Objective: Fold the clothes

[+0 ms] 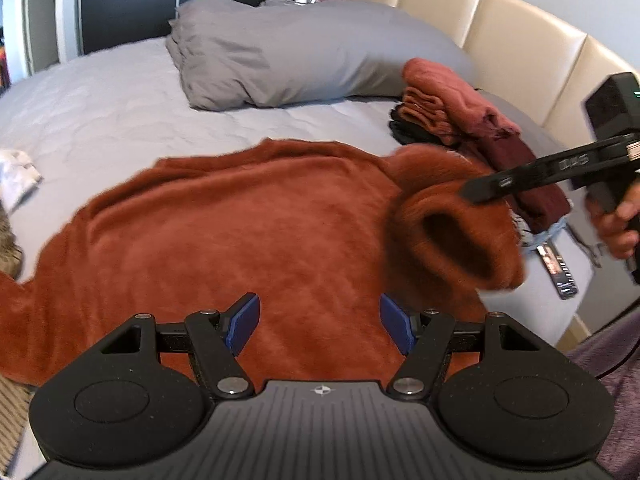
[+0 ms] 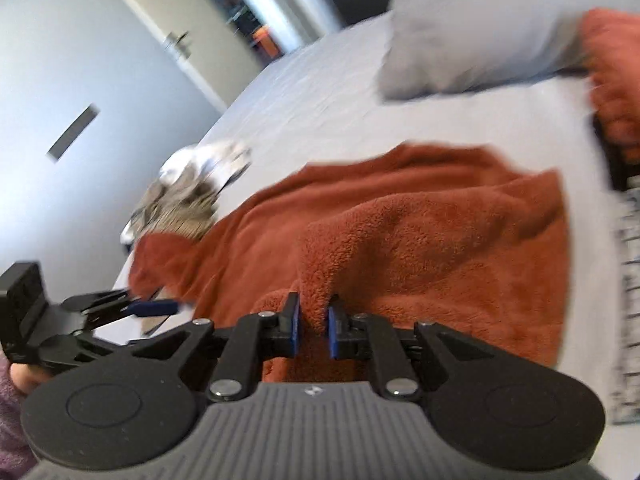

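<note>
Left wrist view: rust-orange fleece sweater (image 1: 240,232) is lying spread flat across the grey bed (image 1: 120,92), fuzzy nap, a few soft wrinkles, one sleeve trailing off toward the left edge. The other sleeve (image 1: 456,220) is being lifted at the right side, its cuff hanging open as a dark oval. Right gripper (image 1: 472,194) is pinching that sleeve from above; right wrist view is showing its blue-padded fingers (image 2: 294,326) nearly closed with a ridge of fleece bunched between them. Left gripper (image 1: 320,322) is hovering just over the sweater's near part, fingers (image 1: 244,320) spread wide, holding nothing. Right wrist view is motion-blurred.

Beyond the sweater, a stack of folded clothes (image 1: 448,108) in salmon, maroon and black is sitting near the right edge of the bed, next to a large grey pillow (image 1: 304,52). A dark remote (image 1: 558,270) is lying just right of the lifted cuff. White crumpled cloth (image 1: 16,176) is lying at the far left. Cream padded headboard (image 1: 500,12) is running behind the pillow.
</note>
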`<state>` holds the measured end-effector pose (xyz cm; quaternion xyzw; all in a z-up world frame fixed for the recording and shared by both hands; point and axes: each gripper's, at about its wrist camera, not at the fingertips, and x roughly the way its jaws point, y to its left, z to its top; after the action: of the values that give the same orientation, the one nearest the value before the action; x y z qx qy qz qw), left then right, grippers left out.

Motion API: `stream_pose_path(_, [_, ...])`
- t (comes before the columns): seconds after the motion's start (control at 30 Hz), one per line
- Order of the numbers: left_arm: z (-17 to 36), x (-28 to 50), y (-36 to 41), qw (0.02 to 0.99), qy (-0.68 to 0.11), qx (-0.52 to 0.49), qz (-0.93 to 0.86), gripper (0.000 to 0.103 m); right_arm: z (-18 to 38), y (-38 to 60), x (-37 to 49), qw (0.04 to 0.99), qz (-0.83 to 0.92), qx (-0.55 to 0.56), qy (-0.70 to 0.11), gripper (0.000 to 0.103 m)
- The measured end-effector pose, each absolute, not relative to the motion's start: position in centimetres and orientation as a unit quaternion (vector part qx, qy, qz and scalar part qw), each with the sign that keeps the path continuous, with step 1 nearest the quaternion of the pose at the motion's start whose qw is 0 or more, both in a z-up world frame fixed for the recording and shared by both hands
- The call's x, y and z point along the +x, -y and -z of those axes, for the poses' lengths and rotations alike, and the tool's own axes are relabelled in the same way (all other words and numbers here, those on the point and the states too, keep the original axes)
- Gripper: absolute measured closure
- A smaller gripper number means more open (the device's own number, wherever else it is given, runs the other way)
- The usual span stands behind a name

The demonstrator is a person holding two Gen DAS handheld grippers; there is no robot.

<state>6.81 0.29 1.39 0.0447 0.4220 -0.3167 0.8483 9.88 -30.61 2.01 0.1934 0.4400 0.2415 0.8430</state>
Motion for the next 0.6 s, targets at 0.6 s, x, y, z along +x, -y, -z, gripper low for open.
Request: stream_pose_path(0.6, [7.7, 8.6, 3.4, 0.821, -0.478, 0.09, 0.298, 0.038, 0.5, 30.5, 10.1, 0.853, -0.119, 0.13, -0.49, 0.043])
